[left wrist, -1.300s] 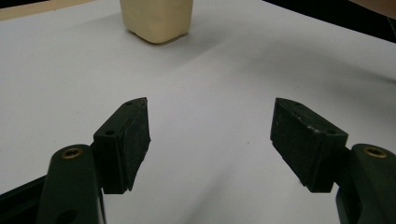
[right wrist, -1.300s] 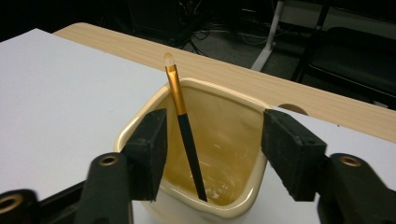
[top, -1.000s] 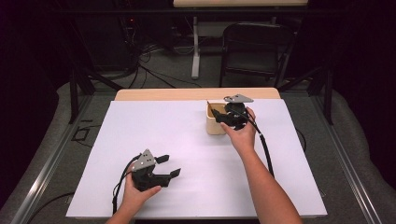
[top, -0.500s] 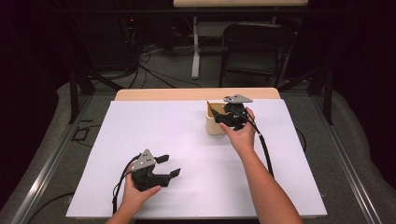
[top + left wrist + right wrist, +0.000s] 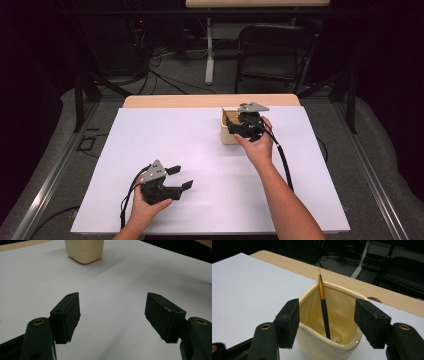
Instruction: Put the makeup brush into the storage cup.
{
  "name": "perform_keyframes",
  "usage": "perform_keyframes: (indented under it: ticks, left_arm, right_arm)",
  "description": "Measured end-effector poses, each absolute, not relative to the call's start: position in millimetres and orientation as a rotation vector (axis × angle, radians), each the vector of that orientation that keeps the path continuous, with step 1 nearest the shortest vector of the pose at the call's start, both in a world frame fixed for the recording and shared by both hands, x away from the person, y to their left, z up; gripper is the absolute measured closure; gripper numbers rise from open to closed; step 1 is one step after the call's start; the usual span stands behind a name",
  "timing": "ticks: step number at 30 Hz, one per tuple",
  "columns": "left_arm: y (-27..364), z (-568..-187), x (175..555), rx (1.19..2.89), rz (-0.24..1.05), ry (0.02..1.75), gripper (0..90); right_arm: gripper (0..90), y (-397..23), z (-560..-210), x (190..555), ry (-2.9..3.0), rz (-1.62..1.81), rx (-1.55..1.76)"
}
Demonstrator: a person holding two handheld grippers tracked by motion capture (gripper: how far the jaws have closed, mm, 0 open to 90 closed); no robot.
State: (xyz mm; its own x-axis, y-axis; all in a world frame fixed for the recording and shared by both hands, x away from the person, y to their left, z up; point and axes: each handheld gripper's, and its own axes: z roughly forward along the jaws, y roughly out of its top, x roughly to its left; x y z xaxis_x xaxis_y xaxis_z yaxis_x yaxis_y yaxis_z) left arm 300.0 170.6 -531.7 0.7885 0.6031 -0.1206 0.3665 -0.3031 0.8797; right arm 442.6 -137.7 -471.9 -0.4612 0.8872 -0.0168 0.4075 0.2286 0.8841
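Note:
A cream square cup (image 5: 329, 346) stands at the back right of the white sheet (image 5: 175, 140). In it leans a thin brush (image 5: 323, 307) with a black handle, a gold ferrule and a white tip. My right gripper (image 5: 327, 310) hovers over the cup (image 5: 226, 132) with its jaws wide on either side of the rim; the brush stands untouched between them. The same right gripper (image 5: 239, 127) sits at the cup's near right side in the high view. My left gripper (image 5: 180, 177) rests low at the front left, open and empty. Past the left gripper's (image 5: 112, 311) jaws the cup (image 5: 85, 251) shows far off.
The wooden table edge (image 5: 200, 100) runs along the back beyond the sheet. Behind the table stand a black folding chair (image 5: 275, 50) and a desk leg (image 5: 209, 55), with cables on the floor. A cable (image 5: 282, 160) trails along the right forearm.

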Motion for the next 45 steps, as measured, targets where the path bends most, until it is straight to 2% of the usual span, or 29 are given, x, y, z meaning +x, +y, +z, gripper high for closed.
perform_keyframes:
  ticks: [29,45]
  left_arm:
    - [171.3,-531.4,300.0,1.922,0.284,0.740,28.6]
    - [173.1,-530.8,300.4,1.919,0.287,0.745,28.6]
  right_arm:
    - [37.6,-145.0,-465.2,403.4,1.998,1.264,1.126]
    - [37.3,-145.3,-474.2,373.9,2.044,1.286,1.088]
